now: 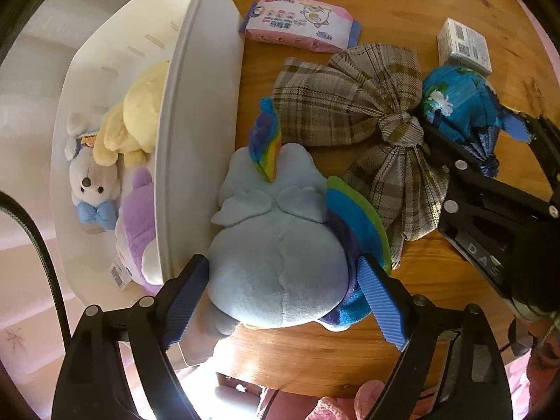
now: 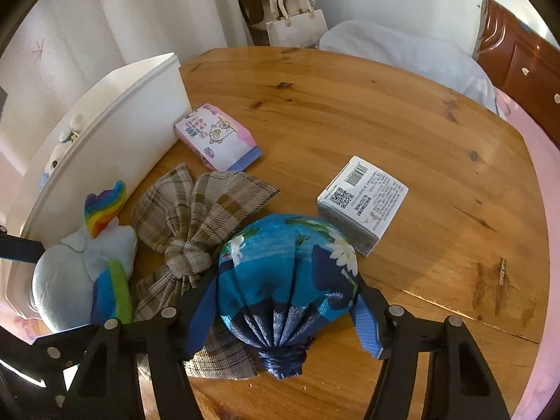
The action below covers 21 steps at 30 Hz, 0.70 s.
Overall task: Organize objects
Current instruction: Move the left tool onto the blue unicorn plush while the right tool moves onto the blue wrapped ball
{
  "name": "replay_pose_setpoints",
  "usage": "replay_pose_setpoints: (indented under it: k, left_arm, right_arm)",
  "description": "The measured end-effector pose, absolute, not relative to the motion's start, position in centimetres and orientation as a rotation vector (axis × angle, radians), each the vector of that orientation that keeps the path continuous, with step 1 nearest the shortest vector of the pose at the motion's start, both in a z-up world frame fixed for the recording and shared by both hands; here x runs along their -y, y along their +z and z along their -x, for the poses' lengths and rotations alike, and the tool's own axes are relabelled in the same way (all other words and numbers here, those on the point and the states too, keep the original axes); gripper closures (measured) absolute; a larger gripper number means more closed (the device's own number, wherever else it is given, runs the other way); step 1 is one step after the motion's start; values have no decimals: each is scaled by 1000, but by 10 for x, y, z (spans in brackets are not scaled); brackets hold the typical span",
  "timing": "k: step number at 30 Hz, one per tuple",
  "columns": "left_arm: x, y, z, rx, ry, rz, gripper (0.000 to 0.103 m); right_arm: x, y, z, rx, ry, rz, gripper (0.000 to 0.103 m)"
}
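A light-blue plush pony [image 1: 280, 238] with a rainbow mane lies on the wooden table [image 2: 350, 112], against the white bin [image 1: 196, 140]. My left gripper [image 1: 281, 260] points down over it, open, one blue pad on each side of its body. A blue floral cloth bundle [image 2: 280, 255] sits between the pads of my right gripper [image 2: 285, 281], which press on its sides. The left wrist view shows that bundle [image 1: 455, 105] and right gripper [image 1: 472, 129] at the right. A plaid cloth bundle [image 2: 196, 217] lies between pony and blue bundle.
The bin holds a yellow plush [image 1: 136, 119], a white bear [image 1: 92, 182] and a purple plush [image 1: 140, 231]. A pink wipes pack [image 2: 220, 136] and a small white box [image 2: 364, 203] lie on the table. A bed [image 2: 402, 52] and white bags [image 2: 294, 24] stand beyond.
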<state>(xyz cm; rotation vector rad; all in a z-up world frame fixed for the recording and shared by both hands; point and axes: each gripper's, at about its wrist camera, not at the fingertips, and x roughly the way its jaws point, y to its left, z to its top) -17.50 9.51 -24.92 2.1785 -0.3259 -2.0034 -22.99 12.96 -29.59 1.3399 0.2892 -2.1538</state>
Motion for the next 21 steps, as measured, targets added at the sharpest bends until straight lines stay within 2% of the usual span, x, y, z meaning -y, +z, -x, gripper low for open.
replay_pose_setpoints:
  k: [14, 21]
  left_arm:
    - [-115, -255, 174, 410, -1978, -2155, 12]
    - [-124, -254, 171, 442, -1995, -2171, 15]
  right_arm:
    - [-145, -292, 221, -330, -2144, -1360, 39]
    - [-157, -289, 213, -346, -2136, -1394, 40]
